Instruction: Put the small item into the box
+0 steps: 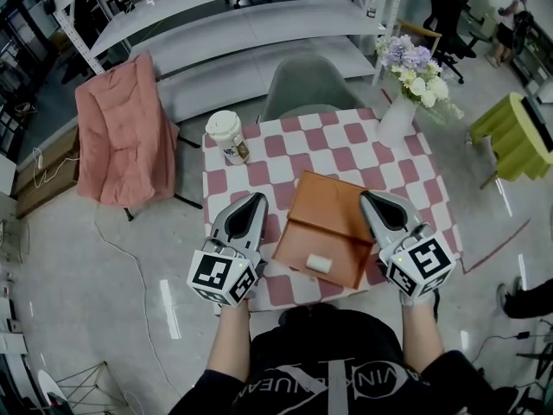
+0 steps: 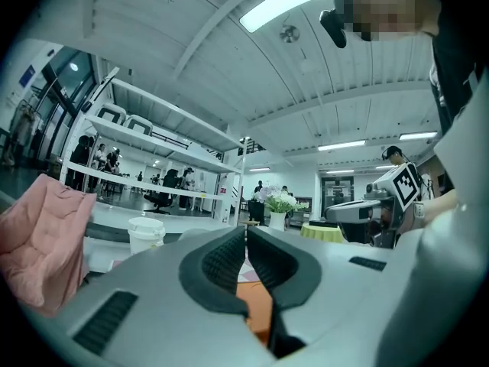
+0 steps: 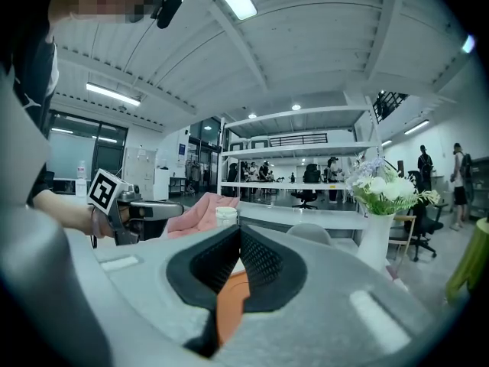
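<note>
An orange box [image 1: 333, 223] lies open on the checked table [image 1: 346, 141], near its front edge. A small white item [image 1: 318, 264] rests inside the box's near half. My left gripper [image 1: 257, 199] hovers over the table just left of the box, jaws shut and empty. On the box's other side my right gripper [image 1: 370, 196] is also shut with nothing in it. In the left gripper view the closed jaws [image 2: 245, 232] show the orange box [image 2: 260, 308] below them. The right gripper view shows its closed jaws [image 3: 239, 228] above the same orange box [image 3: 229, 304].
A lidded paper cup [image 1: 226, 133] stands at the table's far left corner, a white vase of flowers [image 1: 402, 102] at the far right. A grey chair [image 1: 307, 85] sits behind the table, a pink padded chair [image 1: 125, 137] to its left, a yellow-green table [image 1: 518, 132] at right.
</note>
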A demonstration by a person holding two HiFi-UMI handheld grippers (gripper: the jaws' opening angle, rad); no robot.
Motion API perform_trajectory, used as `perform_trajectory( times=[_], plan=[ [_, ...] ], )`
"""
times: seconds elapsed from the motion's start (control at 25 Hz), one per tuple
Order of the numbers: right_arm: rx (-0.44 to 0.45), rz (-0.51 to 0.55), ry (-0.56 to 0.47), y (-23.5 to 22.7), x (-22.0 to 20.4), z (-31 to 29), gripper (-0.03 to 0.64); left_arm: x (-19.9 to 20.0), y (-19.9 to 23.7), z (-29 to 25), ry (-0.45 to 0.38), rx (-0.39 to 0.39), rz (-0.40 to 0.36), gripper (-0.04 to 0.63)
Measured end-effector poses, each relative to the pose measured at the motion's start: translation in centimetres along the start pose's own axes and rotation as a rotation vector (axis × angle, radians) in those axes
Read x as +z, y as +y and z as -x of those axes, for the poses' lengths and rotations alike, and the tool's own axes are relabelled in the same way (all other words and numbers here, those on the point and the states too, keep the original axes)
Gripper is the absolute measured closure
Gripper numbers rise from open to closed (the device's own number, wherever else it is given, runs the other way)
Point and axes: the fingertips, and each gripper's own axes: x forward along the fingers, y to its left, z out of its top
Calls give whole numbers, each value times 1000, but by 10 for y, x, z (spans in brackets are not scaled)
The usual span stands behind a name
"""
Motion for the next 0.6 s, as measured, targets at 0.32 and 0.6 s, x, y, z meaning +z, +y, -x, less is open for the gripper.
perform_trajectory(
  times=[0.32, 0.6],
  plan=[
    [-4, -13, -11, -1, 2, 3, 611, 8, -4, 1, -18, -13, 18, 577],
    [-11, -19, -13, 0, 3, 2, 611, 8, -2, 3, -10, -11, 9, 577]
  ],
)
